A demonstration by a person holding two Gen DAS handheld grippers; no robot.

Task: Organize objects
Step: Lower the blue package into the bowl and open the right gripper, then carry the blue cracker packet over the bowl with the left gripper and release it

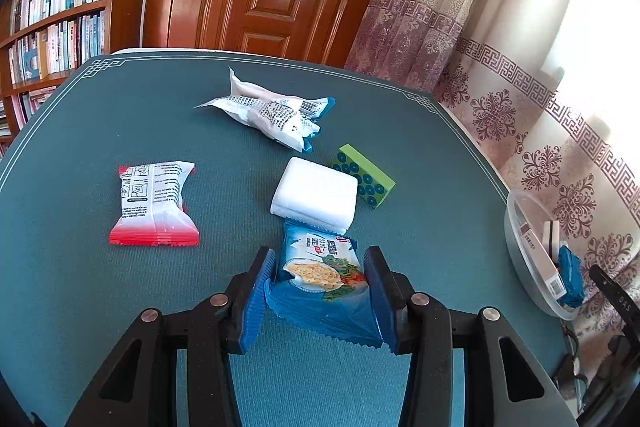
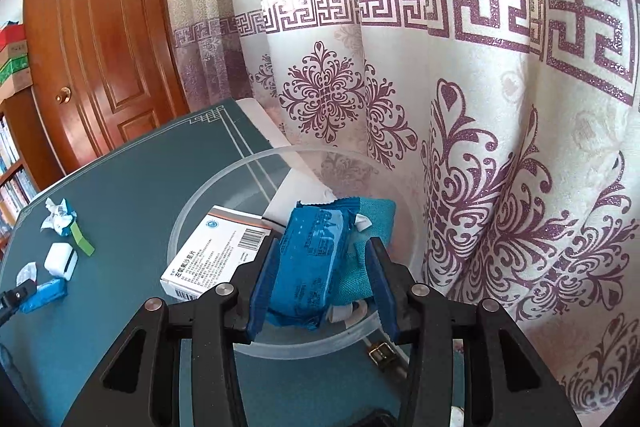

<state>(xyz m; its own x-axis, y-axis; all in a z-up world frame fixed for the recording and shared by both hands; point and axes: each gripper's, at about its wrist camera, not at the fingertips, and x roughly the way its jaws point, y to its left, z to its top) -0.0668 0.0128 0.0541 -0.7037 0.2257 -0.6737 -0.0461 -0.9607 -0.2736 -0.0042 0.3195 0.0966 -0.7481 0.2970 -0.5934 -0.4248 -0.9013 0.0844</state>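
On the desk, from left: red-white packet, crumpled white wrapper, white block, green tile. Left claw closed on blue cracker packet. At right edge, clear bowl with medicine box. Right claw around blue pack inside bowl, seemingly gripping it.
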